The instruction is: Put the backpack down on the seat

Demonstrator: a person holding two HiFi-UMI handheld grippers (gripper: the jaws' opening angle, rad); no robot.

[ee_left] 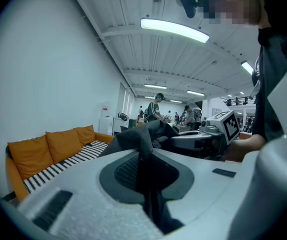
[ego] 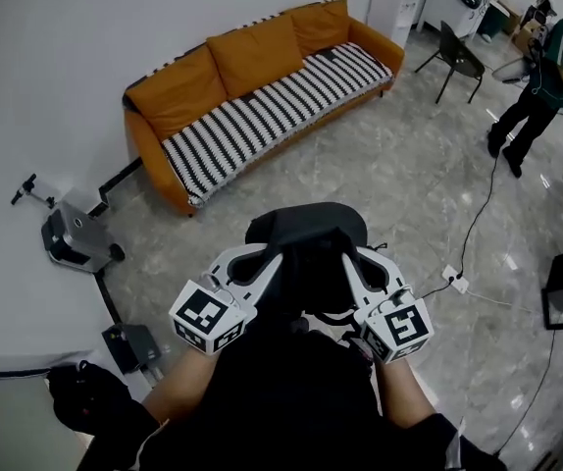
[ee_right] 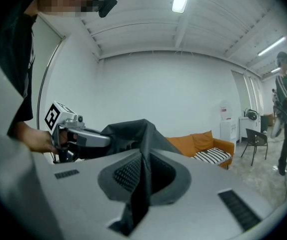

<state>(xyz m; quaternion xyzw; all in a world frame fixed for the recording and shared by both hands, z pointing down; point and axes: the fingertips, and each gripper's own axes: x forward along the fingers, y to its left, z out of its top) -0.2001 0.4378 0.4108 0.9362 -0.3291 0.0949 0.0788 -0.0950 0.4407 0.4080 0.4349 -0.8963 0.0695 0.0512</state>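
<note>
The person holds a black backpack (ego: 306, 238) up in front of their body, over the grey floor (ego: 409, 184). The left claw (ego: 274, 260) bites the left side of the bag, and the right claw (ego: 352, 263) bites the right side. In the left gripper view the left claw (ee_left: 146, 169) is squeezed tight on a fold of the black cloth (ee_left: 143, 134), and the cloth sticks up between the two jaws. In the right gripper view the right claw (ee_right: 143, 176) is squeezed tight on another fold of the same bag (ee_right: 133, 131). The two claws are near each other with the bag between them. The orange sofa (ego: 164, 106) stands far off on the left, against the white wall. Its seat has a black and white striped cover (ego: 281, 106). The bag is well apart from the sofa. A black chair (ego: 458, 57) and a standing person (ego: 546, 77) are far away on the right.
</note>
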